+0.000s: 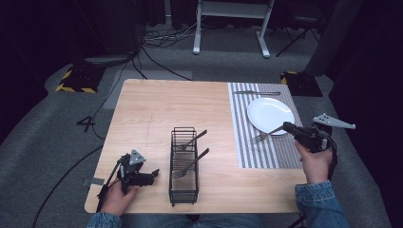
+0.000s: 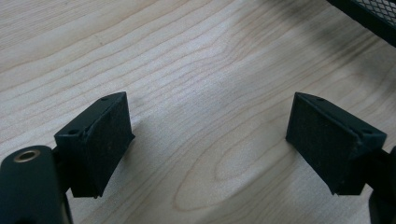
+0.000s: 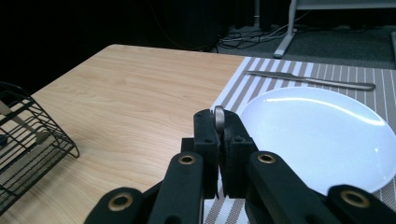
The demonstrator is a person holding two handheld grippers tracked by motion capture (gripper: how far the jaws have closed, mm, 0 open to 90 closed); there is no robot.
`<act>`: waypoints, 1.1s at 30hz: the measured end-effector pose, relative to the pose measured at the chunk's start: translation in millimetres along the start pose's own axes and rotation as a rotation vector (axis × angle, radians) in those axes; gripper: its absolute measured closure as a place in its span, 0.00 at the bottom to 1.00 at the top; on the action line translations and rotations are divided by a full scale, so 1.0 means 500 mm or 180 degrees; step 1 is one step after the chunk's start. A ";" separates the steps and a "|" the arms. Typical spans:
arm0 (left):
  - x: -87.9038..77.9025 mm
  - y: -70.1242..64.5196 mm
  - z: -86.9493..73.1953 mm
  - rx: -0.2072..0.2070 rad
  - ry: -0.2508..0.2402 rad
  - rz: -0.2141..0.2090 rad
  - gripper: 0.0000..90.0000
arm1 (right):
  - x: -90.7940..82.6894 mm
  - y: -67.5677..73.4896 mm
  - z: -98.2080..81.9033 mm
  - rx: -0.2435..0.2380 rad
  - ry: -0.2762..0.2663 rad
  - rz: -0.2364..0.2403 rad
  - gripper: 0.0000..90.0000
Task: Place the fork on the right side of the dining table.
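Note:
My right gripper point(image 1: 288, 127) is shut on the handle of a metal fork point(image 1: 264, 135). The fork's tines point left, low over the striped placemat point(image 1: 266, 154) beside the white plate point(image 1: 270, 115). In the right gripper view, the fork's handle end point(image 3: 218, 119) sticks up between the pressed pads of my right gripper point(image 3: 219, 127), with the plate point(image 3: 322, 135) just beyond. My left gripper point(image 1: 153, 175) rests on the table's front left, left of the black wire basket point(image 1: 184, 190). Its jaws stand wide apart over bare wood, with nothing between them in the left gripper view point(image 2: 210, 140).
The basket holds two more forks point(image 1: 195, 138) point(image 1: 192, 163), leaning to the right. A knife point(image 1: 256, 92) lies on the placemat behind the plate. A corner of the basket point(image 2: 369, 16) shows at the top right of the left gripper view.

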State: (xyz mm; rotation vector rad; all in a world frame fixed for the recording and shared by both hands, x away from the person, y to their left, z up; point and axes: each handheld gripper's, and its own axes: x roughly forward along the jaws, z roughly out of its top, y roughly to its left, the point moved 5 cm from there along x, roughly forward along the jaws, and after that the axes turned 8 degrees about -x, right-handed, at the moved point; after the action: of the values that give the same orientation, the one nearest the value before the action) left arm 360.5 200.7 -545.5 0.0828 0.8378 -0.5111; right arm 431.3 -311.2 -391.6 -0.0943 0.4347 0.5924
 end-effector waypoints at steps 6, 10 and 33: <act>0.000 0.000 0.000 0.0004 0.0002 0.0001 0.16 | 0.011 -0.010 -0.016 0.0065 0.0021 -0.0027 0.96; 0.000 0.000 0.000 0.0002 0.0001 0.0001 0.16 | 0.015 -0.013 -0.021 0.0108 0.0014 -0.0024 0.96; 0.000 0.000 0.000 0.0004 0.0002 0.0000 0.16 | 0.039 -0.040 -0.032 0.0281 0.0334 -0.0127 0.88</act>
State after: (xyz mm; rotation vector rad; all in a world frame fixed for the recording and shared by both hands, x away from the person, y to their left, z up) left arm 360.5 200.8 -545.5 0.0842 0.8383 -0.5115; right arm 451.3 -320.9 -415.1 -0.0497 0.5588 0.5298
